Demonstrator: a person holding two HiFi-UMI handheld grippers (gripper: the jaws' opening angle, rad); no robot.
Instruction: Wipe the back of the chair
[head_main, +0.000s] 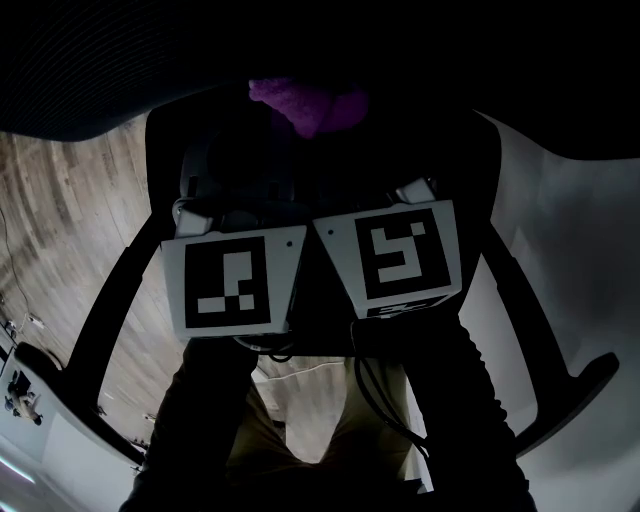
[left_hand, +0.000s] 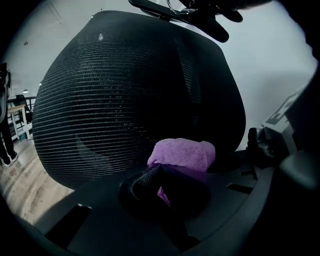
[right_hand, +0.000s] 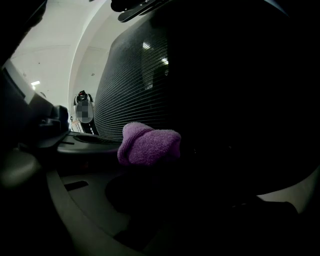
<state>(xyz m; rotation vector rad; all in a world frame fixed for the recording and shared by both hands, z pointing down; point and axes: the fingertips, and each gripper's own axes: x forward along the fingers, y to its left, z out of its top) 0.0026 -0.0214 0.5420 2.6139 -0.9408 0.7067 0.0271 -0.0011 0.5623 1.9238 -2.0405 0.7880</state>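
Against chair back, cloth in left tool

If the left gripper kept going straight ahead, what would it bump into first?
The left gripper is clamped on the purple cloth, so the cloth leads. Right behind it is the chair's black mesh back. The cloth would probably press into that first, and it may already be touching.
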